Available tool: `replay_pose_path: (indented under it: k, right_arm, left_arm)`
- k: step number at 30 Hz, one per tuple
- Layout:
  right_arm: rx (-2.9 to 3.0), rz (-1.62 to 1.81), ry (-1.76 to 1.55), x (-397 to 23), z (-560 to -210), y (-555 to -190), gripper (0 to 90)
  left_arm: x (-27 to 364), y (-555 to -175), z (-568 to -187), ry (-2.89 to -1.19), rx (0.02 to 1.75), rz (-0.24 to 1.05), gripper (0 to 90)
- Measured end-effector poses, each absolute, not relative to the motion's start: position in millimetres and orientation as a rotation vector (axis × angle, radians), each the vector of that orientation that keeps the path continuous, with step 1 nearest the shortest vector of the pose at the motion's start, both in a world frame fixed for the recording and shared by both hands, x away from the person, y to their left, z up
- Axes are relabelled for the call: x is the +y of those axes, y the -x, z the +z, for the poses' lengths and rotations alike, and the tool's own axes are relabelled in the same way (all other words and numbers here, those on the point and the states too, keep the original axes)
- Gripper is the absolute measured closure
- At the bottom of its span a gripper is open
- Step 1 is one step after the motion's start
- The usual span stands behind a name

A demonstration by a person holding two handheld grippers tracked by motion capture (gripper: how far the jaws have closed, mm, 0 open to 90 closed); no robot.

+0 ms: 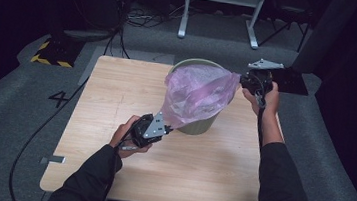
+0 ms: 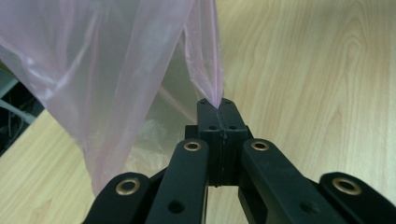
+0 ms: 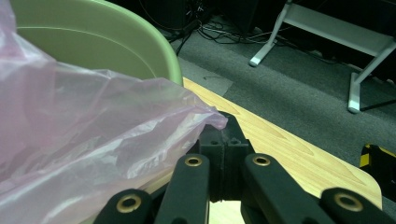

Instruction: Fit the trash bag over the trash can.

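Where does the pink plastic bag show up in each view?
High view: pink plastic bag at centre, stretched over the green bin.
Left gripper view: upper left, a corner pinched in the jaws.
Right gripper view: left half.
Shared landmark: the wooden table.

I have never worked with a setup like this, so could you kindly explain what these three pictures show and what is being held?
There is no robot here: a person at a wooden table holds a hand-operated claw in each hand. The high view looks down from above the person. The other two pictures come from small cameras riding on each claw, looking along its black jaws. On the table stands a green bin. A thin pink bag is stretched over it between the claws. The left claw is shut on one corner of the bag, near the person. The right claw is shut on the opposite edge, beyond the bin. It looks as if the bag is being fitted to the bin.
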State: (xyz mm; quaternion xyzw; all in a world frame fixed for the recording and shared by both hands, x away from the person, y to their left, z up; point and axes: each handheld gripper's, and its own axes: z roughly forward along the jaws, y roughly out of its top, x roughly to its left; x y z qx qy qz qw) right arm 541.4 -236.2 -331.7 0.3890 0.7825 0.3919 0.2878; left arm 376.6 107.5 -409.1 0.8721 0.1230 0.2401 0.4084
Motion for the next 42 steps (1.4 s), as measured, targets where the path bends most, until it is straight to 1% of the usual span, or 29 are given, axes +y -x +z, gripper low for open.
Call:
replay_pose_path:
  k: [1,2,5,6,9,11,16,20,21,25,28,29,30,31,32,35,37,38,42]
  right_arm:
    - [2.088,1.054,-1.039,-237,-332,-541,90.0]
    - [2.087,1.060,-1.037,-238,-331,-541,90.0]
    - [2.079,1.071,-1.036,-239,-330,-538,90.0]
    - [2.080,1.070,-1.031,-240,-330,-538,90.0]
    - [2.071,1.078,-1.033,-243,-329,-536,90.0]
    - [2.069,1.088,-1.029,-243,-327,-534,90.0]
    - [2.074,1.085,-1.005,-239,-324,-531,90.0]
    - [2.085,1.068,-1.002,-236,-325,-532,90.0]
    - [2.087,1.067,-0.999,-236,-325,-532,90.0]
    - [2.092,1.067,-0.991,-234,-324,-532,90.0]
    - [2.102,1.057,-0.977,-233,-324,-532,90.0]
    - [2.103,1.054,-0.972,-233,-324,-532,90.0]
    - [2.104,1.050,-0.971,-233,-324,-533,90.0]
    - [2.105,1.046,-0.971,-233,-324,-533,90.0]
    - [2.107,1.049,-0.970,-233,-324,-533,90.0]
    - [2.113,1.041,-0.967,-233,-325,-533,90.0]
    - [2.117,1.039,-0.963,-232,-325,-534,90.0]
    - [2.118,1.035,-0.962,-232,-325,-534,90.0]
    - [2.128,1.019,-0.961,-232,-328,-537,90.0]
  left_arm:
    - [109,-376,-409,-2.181,0.309,0.601,89.8]
    - [110,-374,-408,-2.167,0.314,0.594,84.6]
    - [115,-367,-400,-2.104,0.331,0.595,59.3]
    - [118,-365,-397,-2.081,0.328,0.586,57.0]
    - [125,-357,-387,-2.028,0.355,0.599,39.3]
    - [129,-351,-379,-1.972,0.376,0.617,30.0]
    - [132,-344,-359,-1.846,0.405,0.695,22.4]
    - [121,-352,-351,-1.847,0.405,0.726,20.4]
    - [116,-355,-350,-1.864,0.416,0.769,20.2]
    - [107,-369,-348,-1.904,0.431,0.842,21.0]
    - [104,-376,-347,-1.940,0.434,0.886,25.5]
    - [103,-378,-346,-1.954,0.426,0.916,30.6]
    - [104,-380,-344,-1.950,0.409,0.913,42.0]
    - [105,-381,-343,-1.947,0.413,0.919,51.1]
    - [106,-383,-341,-1.952,0.416,0.936,55.0]
    - [109,-390,-335,-1.926,0.434,0.924,73.1]
    - [114,-397,-331,-1.872,0.446,0.889,84.7]
    - [116,-401,-329,-1.857,0.468,0.871,88.4]
    - [118,-420,-323,-1.817,0.537,0.848,89.8]
